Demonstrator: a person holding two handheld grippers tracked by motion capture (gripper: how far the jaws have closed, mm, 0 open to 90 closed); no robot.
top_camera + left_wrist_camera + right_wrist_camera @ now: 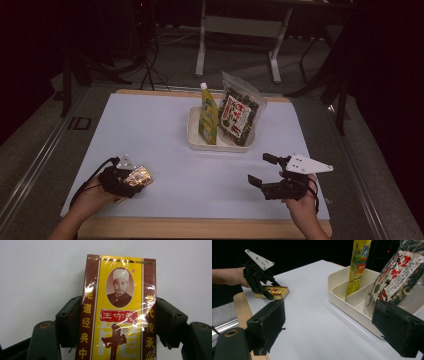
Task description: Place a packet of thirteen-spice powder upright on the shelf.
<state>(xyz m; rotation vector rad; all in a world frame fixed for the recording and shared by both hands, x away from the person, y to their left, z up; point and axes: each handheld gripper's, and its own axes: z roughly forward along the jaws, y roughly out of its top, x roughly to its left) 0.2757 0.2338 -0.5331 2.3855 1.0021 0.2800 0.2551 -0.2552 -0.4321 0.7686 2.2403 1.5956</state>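
Fingers [68,322] of left gripper [131,181] clamped on flat, glossy, film-wrapped box [120,310]; right gripper [262,170] spread wide, empty, over smooth white bench [150,135].

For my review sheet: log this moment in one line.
left gripper: shut on yellow box | right gripper: open, empty | tray: pouch, snack bag

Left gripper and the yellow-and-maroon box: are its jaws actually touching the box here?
Touching. In the left gripper view, both black jaws of the left gripper press against the long sides of the box, with no gap on either side.
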